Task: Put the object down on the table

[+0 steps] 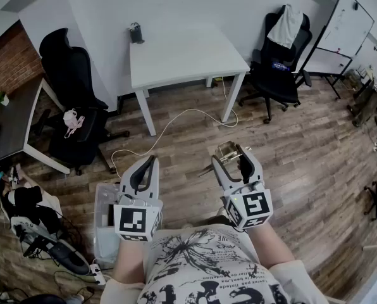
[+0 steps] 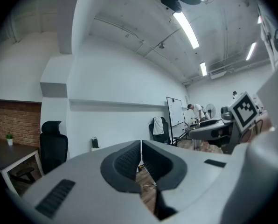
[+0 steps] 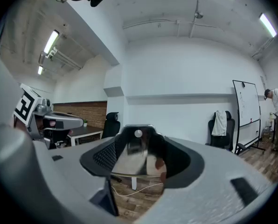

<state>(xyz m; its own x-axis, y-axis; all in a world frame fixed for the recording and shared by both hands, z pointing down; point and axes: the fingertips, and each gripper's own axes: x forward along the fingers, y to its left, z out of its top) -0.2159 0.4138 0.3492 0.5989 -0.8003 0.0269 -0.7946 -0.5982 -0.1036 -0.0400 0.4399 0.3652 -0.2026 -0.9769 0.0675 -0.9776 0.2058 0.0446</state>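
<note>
Against the white wall (image 1: 176, 5), a white tabletop (image 1: 182, 56) stands on plank floor (image 1: 302, 170) between black chairs (image 1: 68, 68); left gripper (image 1: 152, 161) jaws closed, right gripper (image 1: 231, 157) jaws gripping a shiny object (image 3: 135, 157).

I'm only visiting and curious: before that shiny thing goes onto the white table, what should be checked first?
1. Grip is secure: ok. The right gripper is closed on the shiny metal object.
2. Other gripper is out of the way: ok. The left gripper has its jaws together, holds nothing, and is off to the side.
3. Free space on the white table: ok. Only a small dark item stands on it, at the far-left corner.
4. Table within reach: not ok. It stands well ahead, across open floor.
5. Walking path is clear: not ok. A white cable lies on the floor in front of the table.
</note>
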